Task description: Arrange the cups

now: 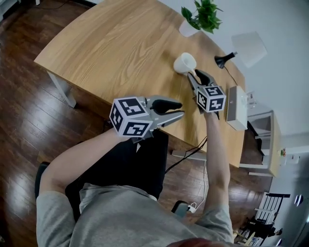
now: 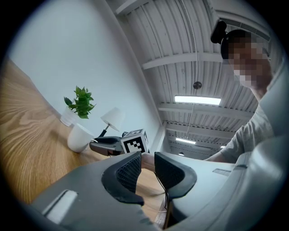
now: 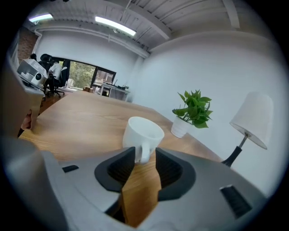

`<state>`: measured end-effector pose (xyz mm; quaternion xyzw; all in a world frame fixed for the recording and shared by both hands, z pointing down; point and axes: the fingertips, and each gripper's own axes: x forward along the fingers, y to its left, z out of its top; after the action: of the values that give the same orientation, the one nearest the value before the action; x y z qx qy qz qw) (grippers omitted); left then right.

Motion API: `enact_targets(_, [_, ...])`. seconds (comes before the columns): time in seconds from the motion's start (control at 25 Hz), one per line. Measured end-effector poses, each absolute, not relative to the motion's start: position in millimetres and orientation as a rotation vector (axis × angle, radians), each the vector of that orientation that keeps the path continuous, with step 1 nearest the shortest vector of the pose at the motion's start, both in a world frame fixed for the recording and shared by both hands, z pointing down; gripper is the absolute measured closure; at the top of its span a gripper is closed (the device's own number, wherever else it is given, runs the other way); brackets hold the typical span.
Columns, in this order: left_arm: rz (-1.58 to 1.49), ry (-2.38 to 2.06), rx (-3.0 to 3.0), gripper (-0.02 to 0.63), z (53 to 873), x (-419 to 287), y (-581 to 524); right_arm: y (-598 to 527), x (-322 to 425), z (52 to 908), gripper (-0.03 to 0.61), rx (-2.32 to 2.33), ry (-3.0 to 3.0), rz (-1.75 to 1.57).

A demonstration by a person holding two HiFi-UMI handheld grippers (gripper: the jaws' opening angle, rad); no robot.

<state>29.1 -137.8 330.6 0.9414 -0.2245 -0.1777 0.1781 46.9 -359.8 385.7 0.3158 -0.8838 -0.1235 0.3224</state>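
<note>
A single white cup (image 1: 185, 62) stands upright on the wooden table (image 1: 120, 43), toward its far right side. My right gripper (image 1: 195, 75) reaches it from the near side and is open. In the right gripper view the cup's handle (image 3: 145, 153) lies between the two pads, with a little room on either side, and the right gripper (image 3: 145, 157) points slightly down at the cup (image 3: 142, 133). My left gripper (image 1: 179, 108) hovers at the table's near edge, a narrow gap between its pads and nothing in it. From the left gripper (image 2: 146, 164) the cup (image 2: 80, 137) shows far off.
A potted plant (image 1: 203, 14) and a desk lamp (image 1: 244, 48) stand behind the cup at the table's far right. A white box (image 1: 236, 108) sits on the right end of the table. A cable hangs below the near edge.
</note>
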Motion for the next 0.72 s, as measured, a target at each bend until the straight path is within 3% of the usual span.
enact_targets(0.16, [-0.503, -0.637, 2.66, 0.525, 330.6, 28.8, -140.8, -361.9, 40.2, 389.9, 0.5, 0.782, -2.352, -0.247])
enact_targets(0.72, [-0.504, -0.581, 2.666, 0.525, 328.2, 21.4, -137.6, -314.0, 115.6, 357.1, 0.512, 1.023, -2.624, 0.208])
